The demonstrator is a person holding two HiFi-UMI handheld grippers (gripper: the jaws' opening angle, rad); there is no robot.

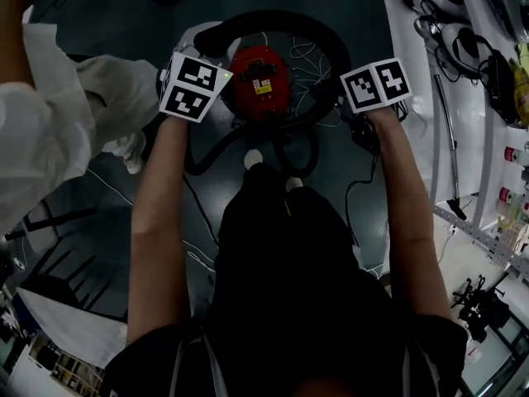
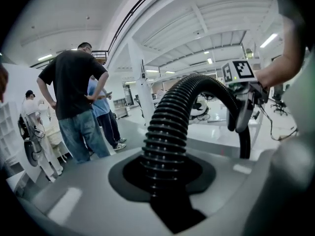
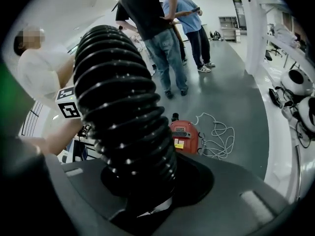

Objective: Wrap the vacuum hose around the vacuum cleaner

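The red vacuum cleaner (image 1: 260,81) stands on the dark floor ahead of me, also seen as a red body (image 3: 184,136) in the right gripper view. Its black ribbed hose (image 1: 281,23) arcs over the cleaner from one gripper to the other, and more hose loops on the floor (image 1: 240,139) in front of it. My left gripper (image 1: 211,56) is shut on the hose (image 2: 170,132) left of the cleaner. My right gripper (image 1: 351,98) is shut on the hose (image 3: 123,117) at the cleaner's right. Both grippers' fingertips are hidden under the marker cubes in the head view.
A white power cord (image 3: 216,134) lies loose on the floor beside the cleaner. A person in white (image 1: 50,114) stands close at the left; other people (image 2: 74,97) stand beyond. White benches (image 1: 463,48) with helmets, and a metal wand (image 1: 442,139), line the right side.
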